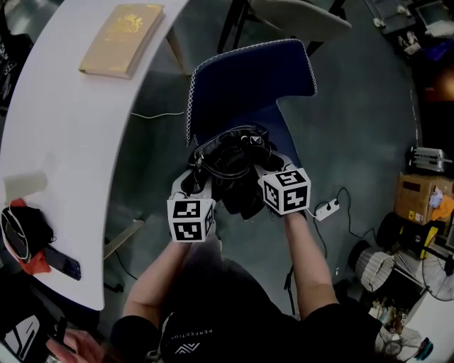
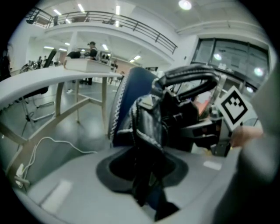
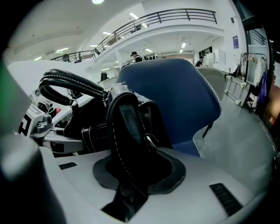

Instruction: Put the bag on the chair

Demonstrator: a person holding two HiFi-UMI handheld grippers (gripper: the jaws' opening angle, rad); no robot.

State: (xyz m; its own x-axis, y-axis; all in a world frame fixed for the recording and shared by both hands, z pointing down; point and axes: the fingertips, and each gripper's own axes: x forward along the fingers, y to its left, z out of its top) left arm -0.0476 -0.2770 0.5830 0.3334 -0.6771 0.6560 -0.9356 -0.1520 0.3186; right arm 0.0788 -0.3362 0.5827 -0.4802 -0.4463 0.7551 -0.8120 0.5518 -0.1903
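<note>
A black leather bag (image 1: 234, 166) with looped handles rests on the seat of the blue chair (image 1: 248, 78), in front of its backrest. My left gripper (image 1: 193, 181) holds the bag's left side, and my right gripper (image 1: 273, 170) holds its right side. In the left gripper view the bag's stitched edge (image 2: 148, 131) runs down into the gap of the left gripper (image 2: 146, 192), with the chair (image 2: 127, 100) behind it. In the right gripper view a stitched strap of the bag (image 3: 127, 127) is wedged in the right gripper (image 3: 127, 192), in front of the chair's back (image 3: 175, 96).
A white curved table (image 1: 64, 142) lies to the left with a tan book (image 1: 122, 39), a phone (image 1: 62, 264) and a red and black bundle (image 1: 21, 234). A power strip (image 1: 326, 209) lies on the floor at right, boxes (image 1: 418, 195) beyond. Another chair (image 1: 298, 18) stands behind.
</note>
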